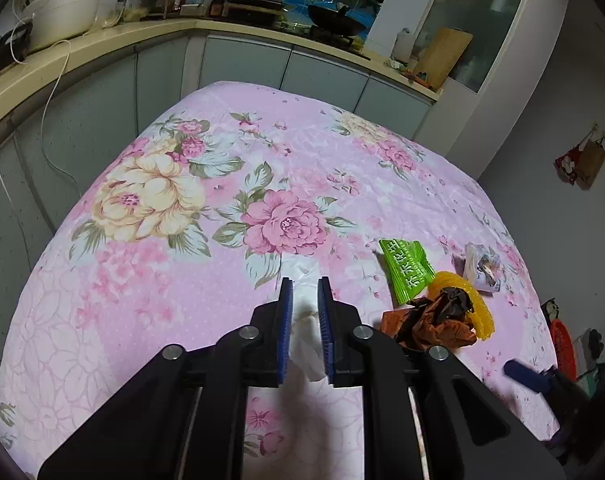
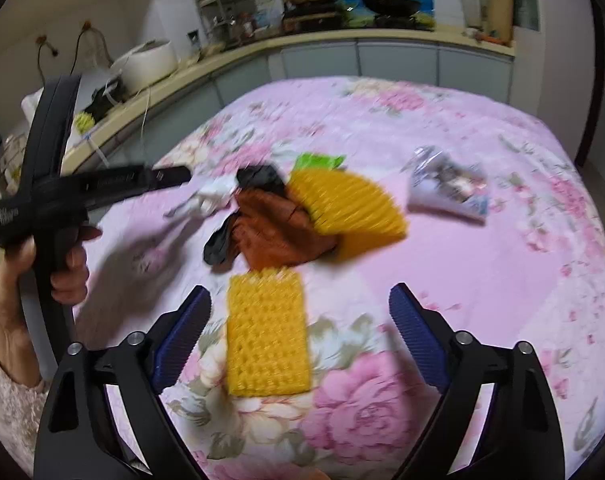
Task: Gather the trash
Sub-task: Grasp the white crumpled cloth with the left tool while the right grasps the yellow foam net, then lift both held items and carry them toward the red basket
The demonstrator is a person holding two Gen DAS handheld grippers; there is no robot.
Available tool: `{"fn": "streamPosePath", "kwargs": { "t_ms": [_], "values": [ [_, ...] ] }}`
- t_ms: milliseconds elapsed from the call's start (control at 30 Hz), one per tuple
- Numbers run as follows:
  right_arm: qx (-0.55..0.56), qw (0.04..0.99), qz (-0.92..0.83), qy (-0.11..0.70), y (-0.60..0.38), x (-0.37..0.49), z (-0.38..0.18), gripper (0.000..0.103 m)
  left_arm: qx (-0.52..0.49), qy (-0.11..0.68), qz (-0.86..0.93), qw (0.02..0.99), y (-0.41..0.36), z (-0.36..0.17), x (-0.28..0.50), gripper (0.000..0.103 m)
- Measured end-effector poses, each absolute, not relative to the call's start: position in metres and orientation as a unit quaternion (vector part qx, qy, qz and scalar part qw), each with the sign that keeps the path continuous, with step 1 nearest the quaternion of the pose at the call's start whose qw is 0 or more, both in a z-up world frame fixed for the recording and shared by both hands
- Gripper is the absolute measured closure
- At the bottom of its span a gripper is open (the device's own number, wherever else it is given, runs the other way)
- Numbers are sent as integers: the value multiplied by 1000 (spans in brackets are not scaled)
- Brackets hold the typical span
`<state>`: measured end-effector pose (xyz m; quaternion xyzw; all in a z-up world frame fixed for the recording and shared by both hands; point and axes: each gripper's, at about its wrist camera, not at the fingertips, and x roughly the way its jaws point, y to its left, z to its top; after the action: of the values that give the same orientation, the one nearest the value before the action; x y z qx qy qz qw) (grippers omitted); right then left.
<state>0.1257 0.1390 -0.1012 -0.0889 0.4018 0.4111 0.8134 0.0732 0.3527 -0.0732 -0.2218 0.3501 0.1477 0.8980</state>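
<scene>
Trash on a floral pink tablecloth [image 1: 150, 288], read L to R. At far L in the right wrist view we see a hand [image 2: 68, 268] w/ a fuzzy pale sleeve [image 2: 6, 400] gripping the left gripper [image 1: 305, 280]; its blue pads [image 1: 286, 332] stand narrowly apart w/ a white tissue [image 1: 306, 340] between them, the tissue lying on the cloth; whether the pads actually press it we cannot tell. Next R, a small heap: orange-brown crumpled wrapper [image 2: 278, 232] w/ a black scrap [image 2: 262, 180] on top, a green snack packet [image 1: 406, 270] behind it, and a curved yellow ridged piece [image 2: 342, 208] touching the heap's R side. Nearer the right camera, a flat yellow bumpy rectangle [image 2: 267, 336] lies apart from the heap, between the spread fingers of the right gripper [image 2: 300, 300], which touch nothing; this view is motion-blurred. Further R, a crumpled clear/white printed bag [image 2: 448, 190] lies by itself. Behind the table: a kitchen counter [image 1: 102, 46] w/ a white rice cooker [image 1: 62, 12] at L and a wok [image 1: 336, 20] toward R.
</scene>
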Motion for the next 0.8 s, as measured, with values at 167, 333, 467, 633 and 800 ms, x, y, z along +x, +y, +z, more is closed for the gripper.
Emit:
{"fn": "streamPosePath", "kwargs": {
  "t_ms": [167,333,467,633,800],
  "values": [
    [-105,806,413,411,149,119,-115,29,-206,352,151,900,349,-78,81,59],
    [-125,810,406,405,154,113,-122,38,-193,378,147,893,347,-94,95,58],
    [-133,814,401,399,156,111,-125,48,-173,398,143,889,340,-103,104,59],
    [-126,820,393,397,151,115,-126,60,-174,398,142,889,342,-106,103,67],
    [-120,824,389,394,147,116,-124,70,-177,392,143,891,343,-104,100,70]
  ]
}}
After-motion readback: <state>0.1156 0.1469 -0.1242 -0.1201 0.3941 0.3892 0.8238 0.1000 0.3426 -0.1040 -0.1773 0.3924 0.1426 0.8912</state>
